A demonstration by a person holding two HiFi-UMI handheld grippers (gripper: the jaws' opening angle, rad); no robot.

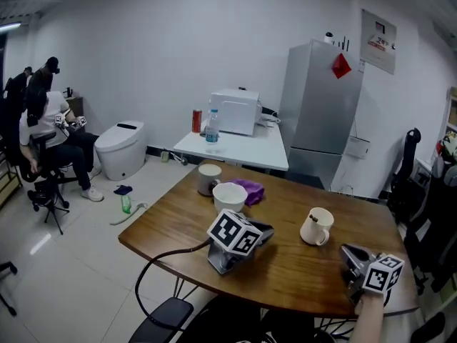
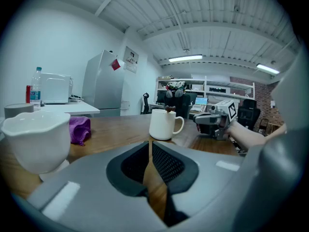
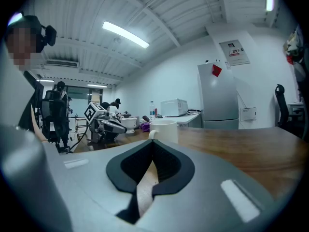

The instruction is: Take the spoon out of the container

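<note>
A brown wooden bench (image 1: pixel 285 263) with rounded corners fills the lower part of the head view, standing on a pale tiled floor (image 1: pixel 71 249). The left hand-held gripper (image 1: pixel 261 233) rests on the bench near its front edge. Its jaws are closed together with nothing between them, and only wood grain shows through the slit. The right hand-held gripper (image 1: pixel 348 253) sits at the bench's right front corner, and its jaws also meet and hold nothing.

Between the two stands a white ceramic mug (image 1: pixel 316 227). The dark brown end of a spoon (image 2: pixel 169 108) pokes above its rim, so the spoon is in the mug, apart from both grippers. Behind the left gripper is a white round bowl (image 1: pixel 229 196), with a crumpled purple cloth (image 1: pixel 250 190) just beside it and a grey round pot (image 1: pixel 209 177) a little further back.

Beyond the bench, a white side table (image 1: pixel 243 151) carries a white box-shaped appliance (image 1: pixel 235 111), a red can (image 1: pixel 196 121) and a clear water bottle (image 1: pixel 212 126). A tall silver refrigerator (image 1: pixel 321 106) stands against the white wall. A person (image 1: pixel 50 134) sits at the far left.
</note>
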